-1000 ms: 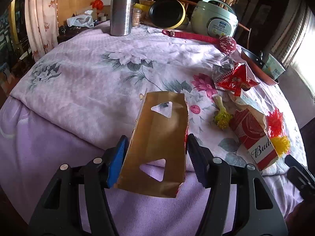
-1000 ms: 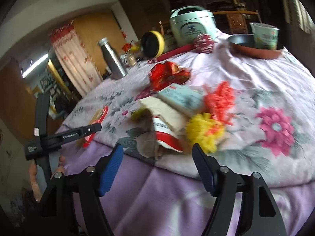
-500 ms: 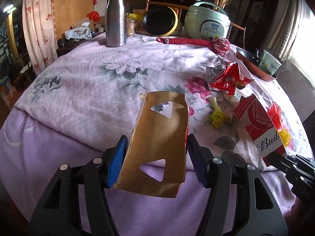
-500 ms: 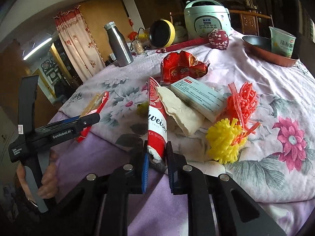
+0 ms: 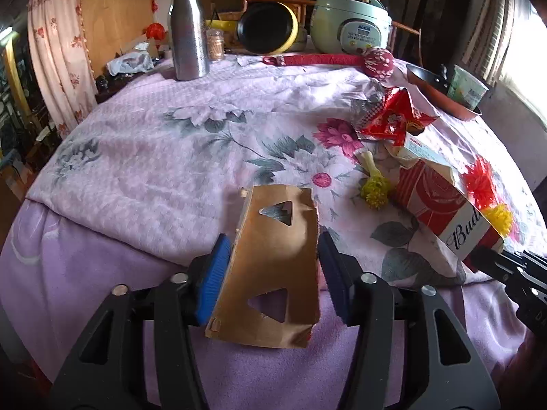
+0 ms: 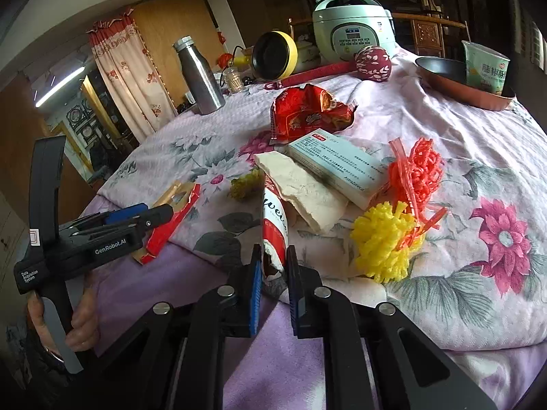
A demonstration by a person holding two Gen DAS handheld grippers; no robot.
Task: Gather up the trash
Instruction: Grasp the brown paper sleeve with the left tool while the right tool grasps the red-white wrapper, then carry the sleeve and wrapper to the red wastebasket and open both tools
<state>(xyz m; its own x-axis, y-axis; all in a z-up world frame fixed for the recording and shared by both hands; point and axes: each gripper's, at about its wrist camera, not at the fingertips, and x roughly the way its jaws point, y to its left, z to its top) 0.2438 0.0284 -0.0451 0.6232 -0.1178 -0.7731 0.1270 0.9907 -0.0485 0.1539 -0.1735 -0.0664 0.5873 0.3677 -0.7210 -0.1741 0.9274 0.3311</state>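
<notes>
- The right gripper (image 6: 273,273) has just been closing its 2 blue-padded fingers (image 6: 255,283), and they now pinch the near end of the torn red-and-white beer carton (image 6: 273,218), which stands on edge between them; taking it by the thin edge seems the easiest way to get hold of flat card lying on soft cloth.
- The left gripper (image 5: 273,263) has its fingers (image 5: 213,273) spread fairly wide with the flat brown cardboard piece with 2 triangular cut-outs (image 5: 273,266) clamped across its width, tilted up and clear of the cloth, presumably kept in hand so both pieces go off together.
- In the right view that left gripper (image 6: 136,218) sits to the left, its handle in a hand (image 6: 73,321), and the cardboard's red face shows.
- Just behind the beer carton lie a torn whitish slab of card (image 6: 304,194) and a pale blue medicine box (image 6: 338,167), touching each other.
- Beside them sit a yellow mesh pompom (image 6: 383,249) and an orange-red mesh tangle (image 6: 417,171); a crumpled red snack wrapper (image 6: 307,116) lies further back. These look like the trash left to collect.
- All rests on a lilac floral cloth (image 6: 478,136) over the surface.
- At the far edge stand a steel bottle (image 6: 200,75), a pale green rice cooker (image 6: 352,30) and a copper-coloured pan (image 6: 454,82) holding a cup, likely not trash.
</notes>
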